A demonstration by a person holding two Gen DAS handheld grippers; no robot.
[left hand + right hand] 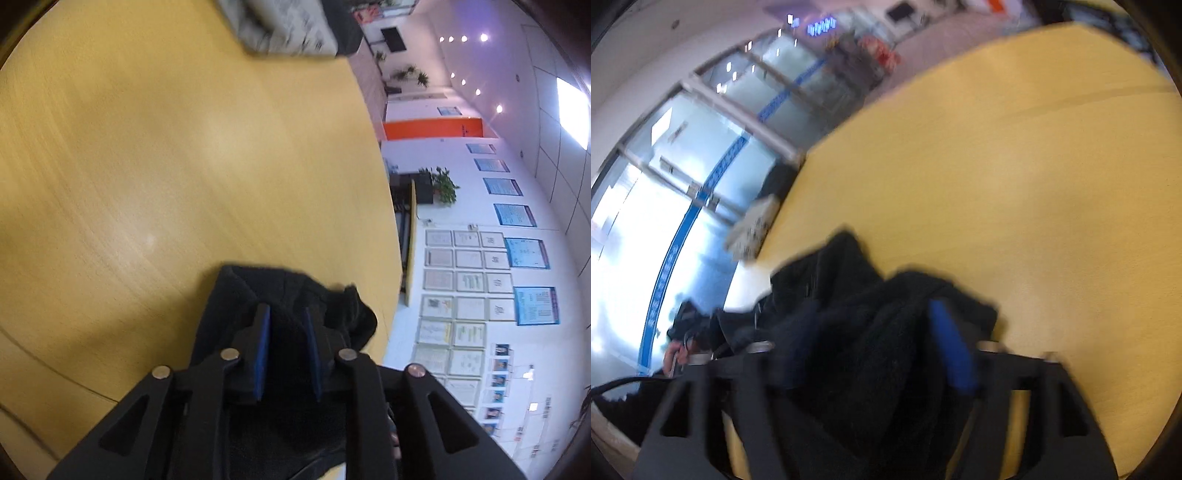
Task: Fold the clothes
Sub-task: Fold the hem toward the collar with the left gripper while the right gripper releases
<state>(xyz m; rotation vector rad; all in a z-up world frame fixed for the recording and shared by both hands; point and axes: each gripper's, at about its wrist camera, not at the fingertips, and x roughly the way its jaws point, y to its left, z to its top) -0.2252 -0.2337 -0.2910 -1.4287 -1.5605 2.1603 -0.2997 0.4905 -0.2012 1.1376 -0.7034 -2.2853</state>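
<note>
Overhanging table [147, 147] edge: black garment [332, 306]

Close wrist views, shared table [147, 147]

The garment [288, 306] is lying bunched between the fingers of the left gripper [286, 317], over the table [147, 166]. A folded cloth [284, 29] is sitting at the table's far edge, well apart from the garment. In the right view, the garment [857, 314] is draping between the right gripper's [879, 332] fingers, near the table's [1034, 184] left edge.

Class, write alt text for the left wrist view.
The left gripper has its blue-padded fingers closed on a bunched black garment above a yellow wooden table. A blurred grey folded cloth lies at the table's far edge.
</note>
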